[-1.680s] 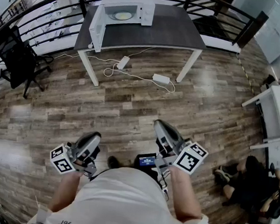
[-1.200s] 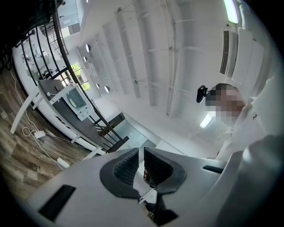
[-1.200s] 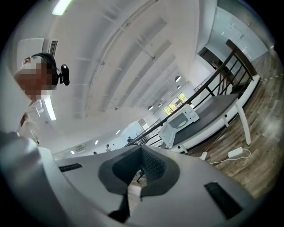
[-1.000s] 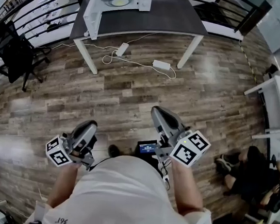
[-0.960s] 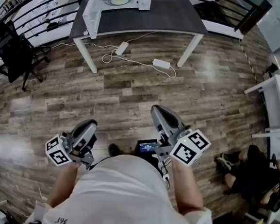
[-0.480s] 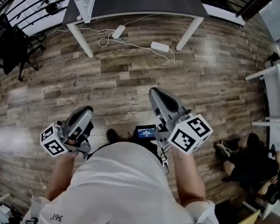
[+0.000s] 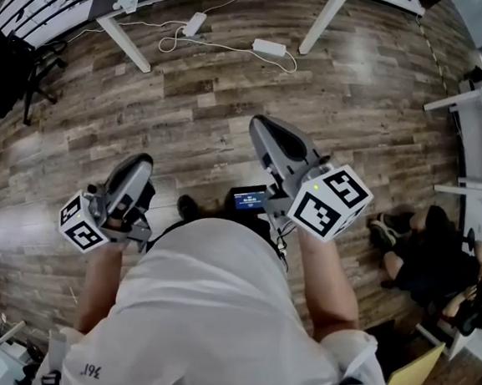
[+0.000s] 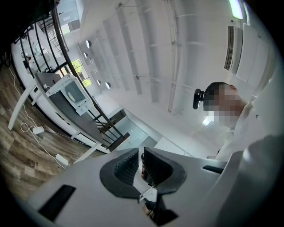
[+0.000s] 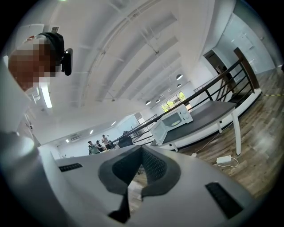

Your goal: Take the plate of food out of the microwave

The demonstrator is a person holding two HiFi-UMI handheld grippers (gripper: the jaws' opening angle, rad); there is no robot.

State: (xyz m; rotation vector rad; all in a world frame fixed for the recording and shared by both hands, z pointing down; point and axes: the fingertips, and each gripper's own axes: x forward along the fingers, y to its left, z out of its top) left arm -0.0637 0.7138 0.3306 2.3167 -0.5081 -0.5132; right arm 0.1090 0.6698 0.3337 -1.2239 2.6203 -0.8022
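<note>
Person (image 7: 205,310) standing on a wooden floor (image 7: 233,86), well away from a dark tabletop (image 9: 208,113), with a gripper in each hand held out in front of the body. Left gripper (image 8: 142,156) and right gripper (image 9: 141,153) are both clenched, with nothing between their jaws. Far ahead, a white microwave (image 9: 177,119) sits on the tabletop with its door swung open. The plate of food (image 9: 175,122) rests inside it, seen as a small pale yellowish disc.
</note>
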